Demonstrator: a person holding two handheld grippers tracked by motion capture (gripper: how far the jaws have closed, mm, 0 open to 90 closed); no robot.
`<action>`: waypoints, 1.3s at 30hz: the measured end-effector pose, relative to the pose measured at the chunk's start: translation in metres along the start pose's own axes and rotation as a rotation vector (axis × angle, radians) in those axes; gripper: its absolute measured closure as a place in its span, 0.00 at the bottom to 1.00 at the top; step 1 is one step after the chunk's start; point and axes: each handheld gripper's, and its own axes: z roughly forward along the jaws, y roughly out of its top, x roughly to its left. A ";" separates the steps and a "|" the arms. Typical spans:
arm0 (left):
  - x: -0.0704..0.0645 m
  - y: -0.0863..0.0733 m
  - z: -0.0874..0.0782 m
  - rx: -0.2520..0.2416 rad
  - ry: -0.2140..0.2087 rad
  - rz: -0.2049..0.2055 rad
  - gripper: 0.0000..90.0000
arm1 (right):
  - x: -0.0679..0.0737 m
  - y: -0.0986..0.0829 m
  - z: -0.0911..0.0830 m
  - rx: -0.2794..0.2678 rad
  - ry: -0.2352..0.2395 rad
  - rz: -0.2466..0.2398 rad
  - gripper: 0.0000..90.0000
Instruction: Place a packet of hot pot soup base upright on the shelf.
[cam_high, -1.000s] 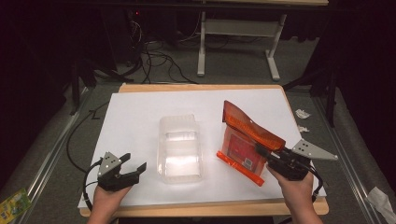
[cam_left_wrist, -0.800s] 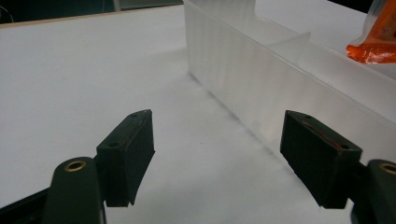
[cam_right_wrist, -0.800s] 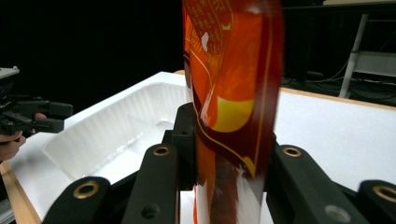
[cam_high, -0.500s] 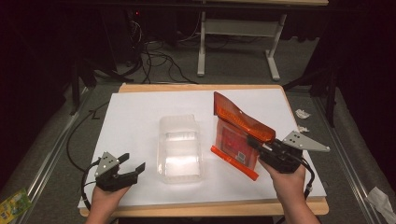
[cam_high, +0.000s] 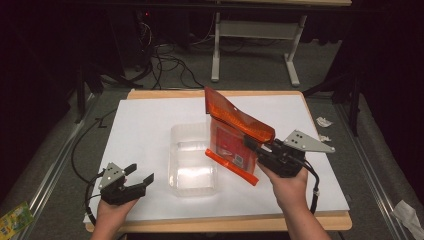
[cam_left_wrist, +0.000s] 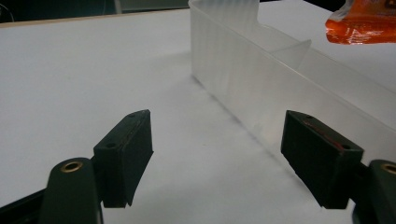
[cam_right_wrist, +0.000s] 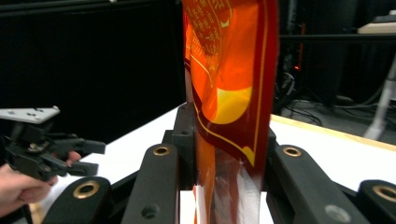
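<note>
Orange pouch held up beside the clear tray

The right gripper (cam_high: 256, 148) jaws clamp the orange pouch (cam_high: 234, 135); the left gripper (cam_high: 137, 176) jaws stand apart. The floppy pouch could catch the clear tray (cam_high: 176, 165) wall.

A wooden table (cam_high: 320, 220) covered w/ a white paper sheet (cam_high: 150, 120) is seen at centre, lit brightly from above; the rest of the room is left dark. A grey carpeted floor (cam_high: 250, 75) is seen beyond, w/ black cables (cam_high: 170, 62) tangled at far left. A white metal desk frame (cam_high: 255, 30) is placed at far centre. Crumpled paper scraps (cam_high: 324, 121) are scattered at right; a green-yellow packet (cam_high: 14, 219) is seen near left.
</note>
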 end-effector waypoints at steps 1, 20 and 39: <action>0.000 0.000 0.000 0.000 0.000 0.002 0.28 | 0.003 0.001 0.004 -0.003 0.011 -0.004 0.81; 0.002 0.001 -0.003 -0.019 -0.005 -0.009 0.28 | 0.045 -0.009 0.076 -0.014 0.040 -0.012 0.81; 0.003 0.002 -0.002 -0.017 -0.004 -0.004 0.28 | 0.045 -0.050 0.104 0.017 0.031 0.004 0.81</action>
